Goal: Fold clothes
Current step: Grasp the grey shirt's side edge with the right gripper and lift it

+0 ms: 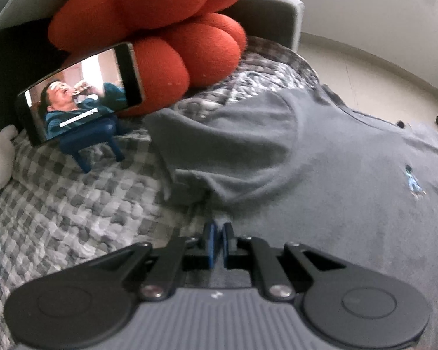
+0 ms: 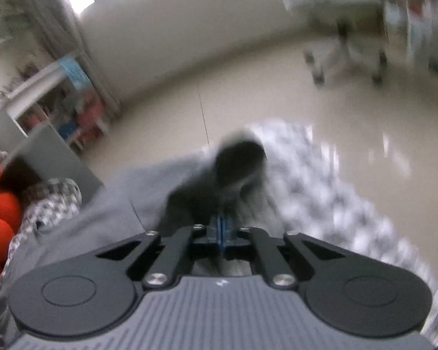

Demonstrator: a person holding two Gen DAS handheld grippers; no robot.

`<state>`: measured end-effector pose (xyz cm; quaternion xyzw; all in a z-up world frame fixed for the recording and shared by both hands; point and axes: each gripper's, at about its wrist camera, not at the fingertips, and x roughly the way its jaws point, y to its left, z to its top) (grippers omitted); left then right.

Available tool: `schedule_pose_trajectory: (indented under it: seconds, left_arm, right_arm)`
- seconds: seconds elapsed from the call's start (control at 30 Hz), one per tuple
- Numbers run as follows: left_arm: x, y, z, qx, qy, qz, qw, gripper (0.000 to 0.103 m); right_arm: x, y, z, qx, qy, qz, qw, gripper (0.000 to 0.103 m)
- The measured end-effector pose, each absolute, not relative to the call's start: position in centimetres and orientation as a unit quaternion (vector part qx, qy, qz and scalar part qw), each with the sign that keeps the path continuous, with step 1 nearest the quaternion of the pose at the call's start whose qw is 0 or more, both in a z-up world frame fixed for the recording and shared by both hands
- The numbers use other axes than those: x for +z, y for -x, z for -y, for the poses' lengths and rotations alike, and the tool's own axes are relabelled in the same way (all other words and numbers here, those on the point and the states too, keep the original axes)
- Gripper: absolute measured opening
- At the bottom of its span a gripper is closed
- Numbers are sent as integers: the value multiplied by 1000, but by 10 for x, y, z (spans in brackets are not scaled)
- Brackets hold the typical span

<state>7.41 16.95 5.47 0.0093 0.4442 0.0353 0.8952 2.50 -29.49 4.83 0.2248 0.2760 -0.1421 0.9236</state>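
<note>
Covering the bed, a grey-and-white checked quilt (image 1: pixel 73 204) carries a grey polo shirt (image 1: pixel 321 175) ahead and right of the left hand-held gripper (image 1: pixel 219 234), whose blue pads pinch the shirt's edge. The shirt's collar points away, its long axis running forward; a sleeve lies folded inward. Beyond sit a red knot cushion (image 1: pixel 166 29) and a phone (image 1: pixel 81 93).

From the right wrist, blurred, the right hand-held gripper (image 2: pixel 221 227) is clamped on dark grey shirt cloth (image 2: pixel 213 186) bunched just ahead, above the quilt, with pale floor (image 2: pixel 248 87) beyond.
</note>
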Motion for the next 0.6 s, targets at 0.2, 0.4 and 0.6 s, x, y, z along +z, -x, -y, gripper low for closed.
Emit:
schedule_pose_trajectory:
  seconds: [0.2, 0.4, 0.6]
  left_arm:
    - [51, -76, -178, 42, 0, -452, 891, 6]
    - [53, -77, -182, 44, 13, -454, 890, 6]
    - [51, -78, -180, 43, 10, -457, 889, 6]
  right_arm:
    - [78, -14, 284, -172, -129, -204, 955, 1]
    - [23, -25, 322, -200, -205, -320, 903, 5]
    - [25, -23, 339, -192, -297, -324, 878, 50]
